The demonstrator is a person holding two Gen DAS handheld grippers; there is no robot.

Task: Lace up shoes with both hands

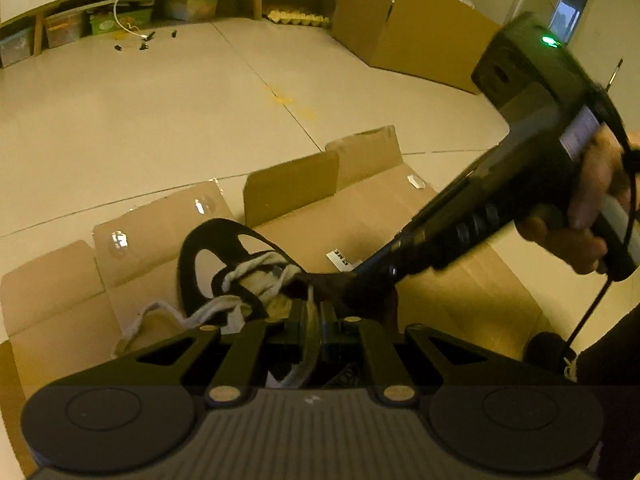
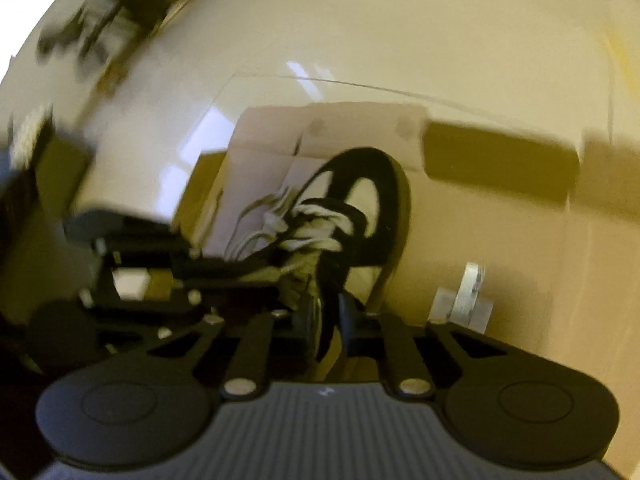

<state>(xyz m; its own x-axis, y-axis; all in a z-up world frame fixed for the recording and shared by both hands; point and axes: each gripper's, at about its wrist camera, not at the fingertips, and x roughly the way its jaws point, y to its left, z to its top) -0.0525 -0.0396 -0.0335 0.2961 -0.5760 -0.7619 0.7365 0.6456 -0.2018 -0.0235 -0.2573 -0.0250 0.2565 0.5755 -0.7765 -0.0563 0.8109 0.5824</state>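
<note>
Black-and-white shoe (image 1: 224, 264) sat on flattened cardboard (image 1: 400, 216). Left gripper (image 1: 312, 320) pinched the grey lace (image 1: 308, 344); right gripper (image 2: 326, 320) clamped the tongue. Steady, even tension seemed wise.

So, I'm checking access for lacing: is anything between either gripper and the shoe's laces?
Nothing visible. The left gripper is already shut on a lace, and the right gripper sits right at the shoe, pinching something dark.

Dim yellowish indoor light, fisheye bending at the edges, heavy motion blur and floor (image 2: 360, 40) glare in the right wrist view.
</note>
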